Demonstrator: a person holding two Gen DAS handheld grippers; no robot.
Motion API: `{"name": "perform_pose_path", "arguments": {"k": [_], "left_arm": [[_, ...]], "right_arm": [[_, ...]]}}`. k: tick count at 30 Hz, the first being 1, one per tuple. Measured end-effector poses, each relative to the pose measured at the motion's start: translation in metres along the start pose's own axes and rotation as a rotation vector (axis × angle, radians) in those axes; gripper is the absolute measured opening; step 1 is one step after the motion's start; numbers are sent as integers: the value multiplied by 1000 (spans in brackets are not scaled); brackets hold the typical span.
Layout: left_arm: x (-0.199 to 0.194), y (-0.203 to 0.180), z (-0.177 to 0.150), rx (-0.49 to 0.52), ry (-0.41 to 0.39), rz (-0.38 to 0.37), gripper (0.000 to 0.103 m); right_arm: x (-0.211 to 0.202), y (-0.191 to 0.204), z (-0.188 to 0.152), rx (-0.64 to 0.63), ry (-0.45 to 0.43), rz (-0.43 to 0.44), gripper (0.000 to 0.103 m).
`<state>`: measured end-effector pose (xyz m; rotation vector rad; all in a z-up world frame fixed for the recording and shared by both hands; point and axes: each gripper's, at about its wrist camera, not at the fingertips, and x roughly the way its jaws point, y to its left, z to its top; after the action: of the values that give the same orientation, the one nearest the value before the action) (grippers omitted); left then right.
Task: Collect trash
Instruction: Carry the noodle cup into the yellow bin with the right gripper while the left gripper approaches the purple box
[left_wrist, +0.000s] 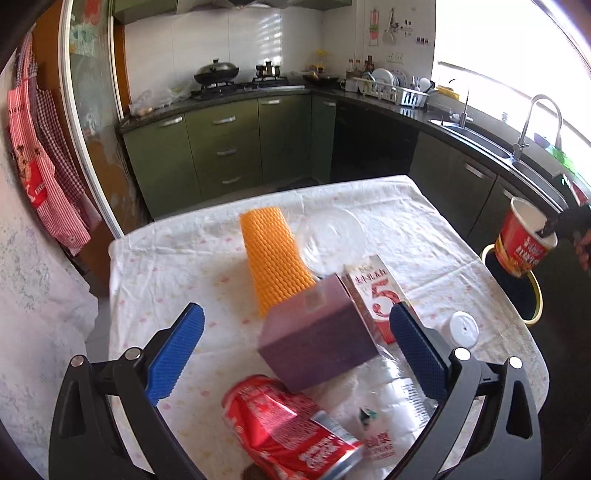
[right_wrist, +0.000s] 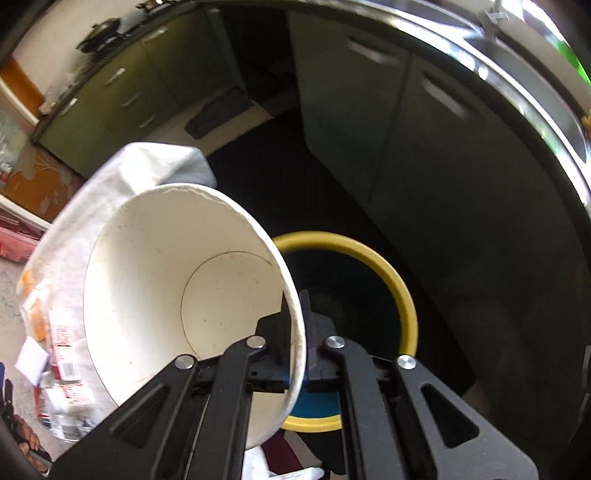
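While the right gripper (right_wrist: 295, 332) pinches one cup (right_wrist: 177, 295) by its rim over the yellow-rimmed bin (right_wrist: 369, 254), the cup's wall hides its fingers and much of the bin. On the tabletop (left_wrist: 177, 266) lie one can (left_wrist: 288, 432) — cut off below — one purple box (left_wrist: 317, 339), one carton (left_wrist: 376, 291), one orange sleeve (left_wrist: 273, 262), plus blurred clear plastic. The left gripper (left_wrist: 295, 325) hovers, fingers spread.

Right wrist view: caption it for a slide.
Right gripper pinches the paper cup rim above the yellow-rimmed bin.
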<state>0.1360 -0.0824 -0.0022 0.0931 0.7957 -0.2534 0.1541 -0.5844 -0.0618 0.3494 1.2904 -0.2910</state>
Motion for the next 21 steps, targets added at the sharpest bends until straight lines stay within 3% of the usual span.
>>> {"name": "perform_pose_path", "arguments": {"k": [5,10,13,21], "left_arm": [[11,-11,-4,-27,59,10,99],[21,-17,-6,-40,89,54,99],[31,-13,-5,-83,125,61,99],[51,-1,-1,-175,188,44,99]], "right_arm": [[54,-19,-3,14,58,-12,4],[83,-16,1,10,80,-16,7],[89,-10,8,-5,61,-14,27],[72,-16,-10,-41,-6,74,30]]}}
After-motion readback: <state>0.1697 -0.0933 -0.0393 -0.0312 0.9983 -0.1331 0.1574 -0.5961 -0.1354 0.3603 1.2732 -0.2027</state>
